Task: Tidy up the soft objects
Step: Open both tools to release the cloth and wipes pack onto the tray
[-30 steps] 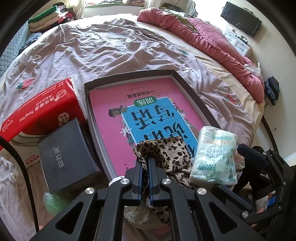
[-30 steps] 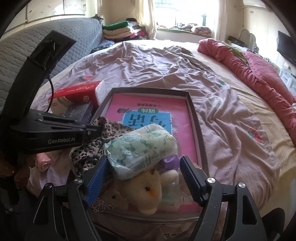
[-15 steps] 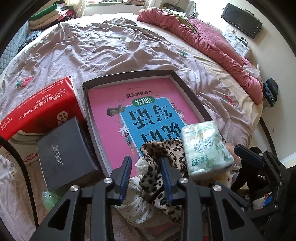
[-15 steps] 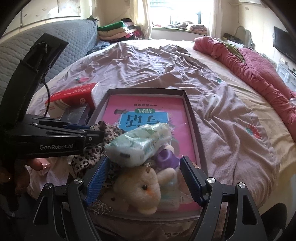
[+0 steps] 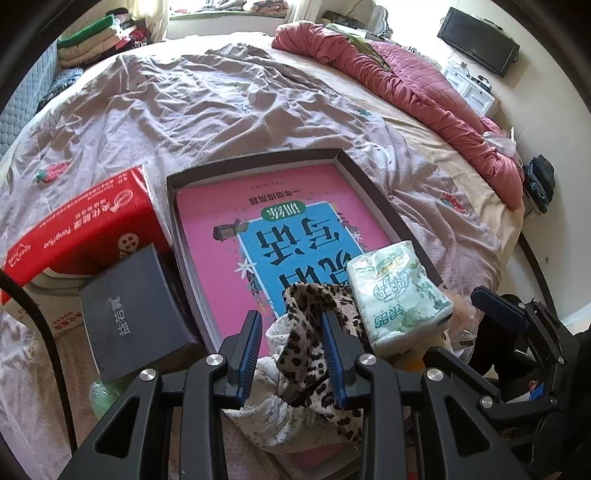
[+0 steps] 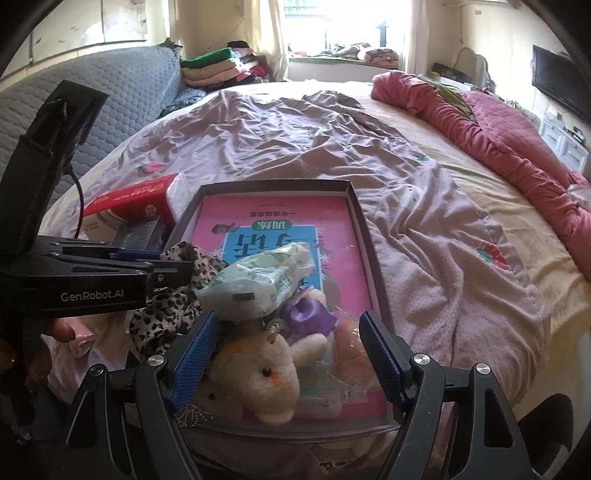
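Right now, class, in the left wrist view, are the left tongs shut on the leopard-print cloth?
No: the left tongs stand open, their blue pads apart on either side of the leopard-print cloth.

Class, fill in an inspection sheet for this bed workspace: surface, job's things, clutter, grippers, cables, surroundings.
Surface: rumpled mauve bedspread.
Job's things: leopard-print cloth, tissue pack, plush toy, piled at the near end of the dark tray.
Clutter: red box, dark box left of the tray.
Grippers: left gripper open around the cloth; right gripper open over the plush.
Cables: black cable.
Surroundings: pink quilt, TV.
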Demonstrator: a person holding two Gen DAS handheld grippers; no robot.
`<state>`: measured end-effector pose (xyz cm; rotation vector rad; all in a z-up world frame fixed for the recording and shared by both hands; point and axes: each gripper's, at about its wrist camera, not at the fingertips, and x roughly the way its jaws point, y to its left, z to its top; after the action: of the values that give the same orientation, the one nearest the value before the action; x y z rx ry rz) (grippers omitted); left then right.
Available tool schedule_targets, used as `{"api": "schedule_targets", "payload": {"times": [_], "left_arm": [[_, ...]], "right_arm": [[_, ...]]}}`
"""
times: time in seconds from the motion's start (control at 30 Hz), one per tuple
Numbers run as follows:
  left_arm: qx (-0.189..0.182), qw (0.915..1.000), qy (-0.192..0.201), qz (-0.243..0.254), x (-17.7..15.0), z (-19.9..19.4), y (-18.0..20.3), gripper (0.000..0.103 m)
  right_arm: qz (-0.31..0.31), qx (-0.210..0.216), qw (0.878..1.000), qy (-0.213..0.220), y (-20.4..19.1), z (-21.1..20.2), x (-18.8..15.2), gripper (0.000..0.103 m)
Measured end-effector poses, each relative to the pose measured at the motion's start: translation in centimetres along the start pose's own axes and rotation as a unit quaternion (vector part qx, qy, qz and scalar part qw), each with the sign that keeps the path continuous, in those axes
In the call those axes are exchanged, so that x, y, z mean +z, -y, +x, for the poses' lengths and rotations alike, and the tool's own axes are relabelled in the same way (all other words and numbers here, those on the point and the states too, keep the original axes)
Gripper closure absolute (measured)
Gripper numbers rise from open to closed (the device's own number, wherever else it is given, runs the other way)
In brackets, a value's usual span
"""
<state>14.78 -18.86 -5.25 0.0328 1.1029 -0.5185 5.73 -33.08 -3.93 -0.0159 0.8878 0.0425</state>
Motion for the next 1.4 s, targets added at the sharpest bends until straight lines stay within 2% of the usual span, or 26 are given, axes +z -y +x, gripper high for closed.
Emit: {"api": "schedule_targets", "payload": {"times": [0.07, 0.47, 1.03, 1.17, 1.4], "left_arm": [[-0.009, 1.0, 0.003, 0.002, 0.1, -0.3, 0.2, 0.069], [-0.008, 0.9997, 0.019, 0.012, 0.4, -1.9, 0.9, 0.058], [0.007, 0.999, 0.034, 0.029, 0.1, -3.7, 2.2, 0.057], [0.013, 0.9987, 0.04, 0.029, 0.2, -4.4, 2.5, 0.047], [0.022, 0.9982, 0.049, 0.028, 0.1, -5.5, 2.8, 0.042]], "right_arm": [[0.002, -0.006, 1.0, 0.001, 0.2, -0.1, 0.0, 0.024], [0.031, -0.011, 0.999, 0.018, 1.4, -1.3, 0.3, 0.024], [0.046, -0.01, 0.998, 0.039, 2.1, -3.3, 0.6, 0.024], [0.05, -0.009, 0.998, 0.047, 2.1, -3.9, 0.6, 0.024], [0.056, -0.012, 0.997, 0.056, 2.4, -4.8, 0.6, 0.024]]}}
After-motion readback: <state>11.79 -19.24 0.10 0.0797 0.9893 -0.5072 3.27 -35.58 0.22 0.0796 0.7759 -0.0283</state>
